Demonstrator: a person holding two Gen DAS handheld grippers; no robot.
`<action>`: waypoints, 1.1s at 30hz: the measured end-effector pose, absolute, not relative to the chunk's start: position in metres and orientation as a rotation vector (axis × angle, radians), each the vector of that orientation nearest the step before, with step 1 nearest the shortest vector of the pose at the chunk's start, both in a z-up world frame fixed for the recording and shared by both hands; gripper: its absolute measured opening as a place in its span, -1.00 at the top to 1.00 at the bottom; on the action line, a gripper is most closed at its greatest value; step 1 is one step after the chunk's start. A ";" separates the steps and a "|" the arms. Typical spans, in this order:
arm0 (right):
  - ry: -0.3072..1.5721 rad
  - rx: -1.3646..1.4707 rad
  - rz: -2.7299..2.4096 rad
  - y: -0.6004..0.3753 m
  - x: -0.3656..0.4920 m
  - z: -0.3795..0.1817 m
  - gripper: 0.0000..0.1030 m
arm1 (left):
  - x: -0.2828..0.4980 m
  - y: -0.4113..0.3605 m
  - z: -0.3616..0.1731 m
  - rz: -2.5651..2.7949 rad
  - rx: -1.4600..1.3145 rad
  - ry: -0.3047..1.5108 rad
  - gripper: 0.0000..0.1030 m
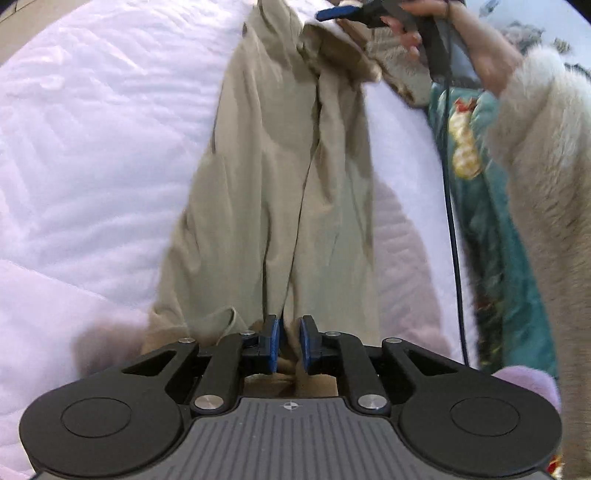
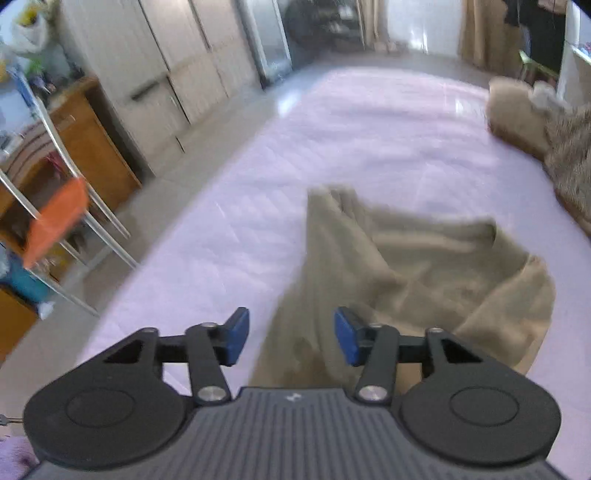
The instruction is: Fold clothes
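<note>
Covering most of both views, bed (image 2: 332, 122): a pale lilac quilted cover, stitched in a zigzag pattern, carries everything else.
Room beyond: in the right wrist view a run of pale cupboard doors (image 2: 177, 66) lines the far side of the floor; a wooden cabinet (image 2: 92, 147) stands nearer, with an orange-seated metal chair (image 2: 55, 225) in front of it.
Trousers (image 1: 280, 192): beige, lying lengthwise on the bed, both legs side by side and creased along their length; the far end is lifted and bunched near the right claw. In the right wrist view the same cloth (image 2: 406, 266) spreads in loose rumpled folds just ahead of the claw.
Other fabric: a teal patterned cloth (image 1: 495, 206) hangs at the bed's right edge; a brown furry heap (image 2: 535, 122) sits on the far right of the bed, apart from the trousers.
Person: a fluffy cream sleeve (image 1: 543, 155) and a hand (image 1: 413, 26) grip the right claw's handle; a dark cable (image 1: 452, 206) hangs down from it.
Left claw (image 1: 288, 345): blue pads drawn nearly together, pinching the near end of the trousers.
Right claw (image 2: 291, 334): pads spread wide apart, holding nothing, above the cloth.
</note>
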State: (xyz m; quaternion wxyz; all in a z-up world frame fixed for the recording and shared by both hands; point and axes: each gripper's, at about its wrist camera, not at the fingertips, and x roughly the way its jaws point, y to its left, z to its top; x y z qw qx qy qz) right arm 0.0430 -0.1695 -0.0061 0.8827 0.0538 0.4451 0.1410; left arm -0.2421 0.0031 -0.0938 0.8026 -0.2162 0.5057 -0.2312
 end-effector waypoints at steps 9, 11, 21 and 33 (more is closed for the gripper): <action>1.025 0.008 0.085 -0.237 0.043 -0.011 -0.62 | -0.214 -0.059 -0.073 -0.693 -0.424 0.996 0.36; 1.072 -0.022 0.052 -0.232 0.045 -0.032 -0.62 | -0.204 -0.080 -0.087 -0.673 -0.389 1.027 0.36; 1.002 0.276 -0.101 -0.276 0.049 -0.037 -0.62 | -0.190 -0.097 -0.116 -0.565 -0.213 1.081 0.36; 1.045 0.401 -0.077 -0.308 0.060 -0.065 0.43 | -0.192 -0.098 -0.125 -0.603 -0.192 1.050 0.32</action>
